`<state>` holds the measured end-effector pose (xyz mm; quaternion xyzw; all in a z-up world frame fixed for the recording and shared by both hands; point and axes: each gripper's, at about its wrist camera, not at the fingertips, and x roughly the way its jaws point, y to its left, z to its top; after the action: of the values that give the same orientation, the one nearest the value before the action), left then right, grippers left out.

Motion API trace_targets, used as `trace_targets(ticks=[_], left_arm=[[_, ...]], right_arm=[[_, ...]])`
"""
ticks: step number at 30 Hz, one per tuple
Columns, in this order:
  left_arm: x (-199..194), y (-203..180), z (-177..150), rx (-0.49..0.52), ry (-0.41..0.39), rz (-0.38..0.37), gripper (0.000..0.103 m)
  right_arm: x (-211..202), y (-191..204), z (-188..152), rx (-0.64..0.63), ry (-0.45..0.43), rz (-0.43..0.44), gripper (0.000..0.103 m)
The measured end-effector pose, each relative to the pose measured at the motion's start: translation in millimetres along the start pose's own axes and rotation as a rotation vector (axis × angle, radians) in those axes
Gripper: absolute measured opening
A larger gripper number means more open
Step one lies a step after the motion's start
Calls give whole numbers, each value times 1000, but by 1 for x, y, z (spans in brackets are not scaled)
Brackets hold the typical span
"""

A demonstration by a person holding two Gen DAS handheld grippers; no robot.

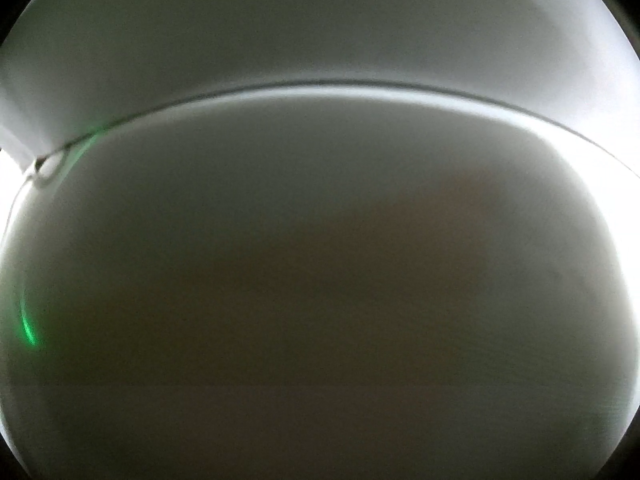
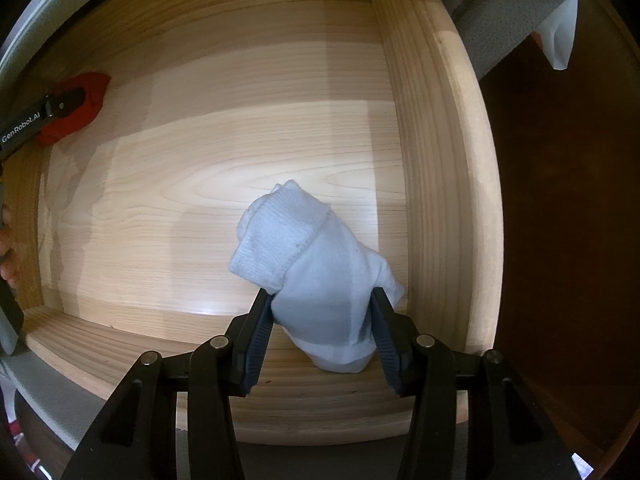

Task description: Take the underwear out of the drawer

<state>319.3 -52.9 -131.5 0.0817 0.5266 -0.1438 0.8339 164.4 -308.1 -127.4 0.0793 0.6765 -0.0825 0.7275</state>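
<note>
1. A pale pine-wood drawer (image 2: 224, 152) with a broad bare floor lies open below the right wrist camera; dark brown flooring shows past its right wall.
2. Nearest, the right gripper (image 2: 322, 312) pinches a folded light-blue piece of underwear (image 2: 308, 256), its ribbed pads pressed on both sides, just inside the drawer's front edge and near the right wall.
3. Open floor stretches left and back from it.
4. At the far left edge, the left gripper's black finger (image 2: 52, 106) lies on a red cloth item (image 2: 86, 92); I cannot tell how its jaws stand.
5. The left wrist view shows only a blurred white surface (image 1: 320, 260) with a thin curved seam.
</note>
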Motion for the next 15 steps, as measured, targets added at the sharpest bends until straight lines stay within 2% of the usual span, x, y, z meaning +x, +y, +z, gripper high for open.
trace_targets(ticks=[4,6,8,15], left_arm=[[3,1,1,6,15,-21,58],[5,1,2,8,20,-23,55],[1,-14,1,8,23,-25,50],[6,-16,4,9,28,-26,48]], right_arm=[[0,1,0,-1,-1,6,47],[-1,1,0,-1,0,6,47],[0,1,0,-2,-1,6,47],[0,2,0,-3,-1,6,47]])
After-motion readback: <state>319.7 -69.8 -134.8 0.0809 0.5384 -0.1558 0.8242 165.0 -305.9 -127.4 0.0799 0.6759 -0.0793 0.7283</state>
